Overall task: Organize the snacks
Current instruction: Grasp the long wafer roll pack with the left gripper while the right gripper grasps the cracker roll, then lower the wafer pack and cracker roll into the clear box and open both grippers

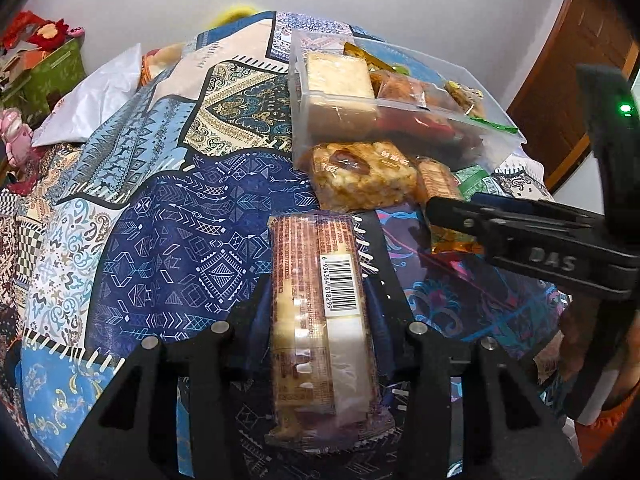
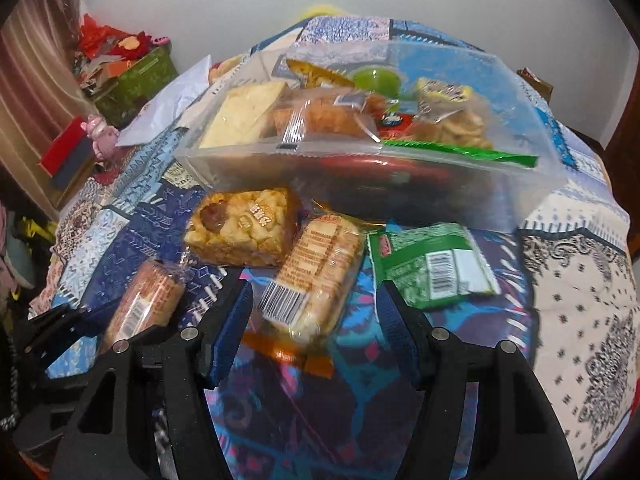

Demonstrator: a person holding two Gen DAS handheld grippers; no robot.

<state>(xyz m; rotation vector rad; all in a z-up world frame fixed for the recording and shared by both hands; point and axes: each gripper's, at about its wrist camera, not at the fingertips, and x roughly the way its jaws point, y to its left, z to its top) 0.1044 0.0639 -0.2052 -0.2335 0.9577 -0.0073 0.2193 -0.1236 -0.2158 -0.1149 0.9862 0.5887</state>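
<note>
My left gripper (image 1: pixel 320 300) is shut on a long wrapped cake bar (image 1: pixel 320 312) with a barcode, just above the patterned cloth. It also shows in the right wrist view (image 2: pixel 144 304). My right gripper (image 2: pixel 316 300) is open around the near end of a second wrapped cake bar (image 2: pixel 316 276), which lies on the cloth. A clear plastic bin (image 2: pixel 400 180) behind holds several snacks. A square nut-cake packet (image 2: pixel 244 232) and a green packet (image 2: pixel 432 268) lie in front of the bin. The right gripper appears in the left wrist view (image 1: pixel 436 208).
The table carries a blue patchwork cloth (image 1: pixel 168 220). A white bag (image 1: pixel 96 92) lies at its far left edge. A green box (image 2: pixel 136 76) with red items and a pink toy (image 2: pixel 100 132) sit beyond the table. A wooden door (image 1: pixel 576 92) stands on the right.
</note>
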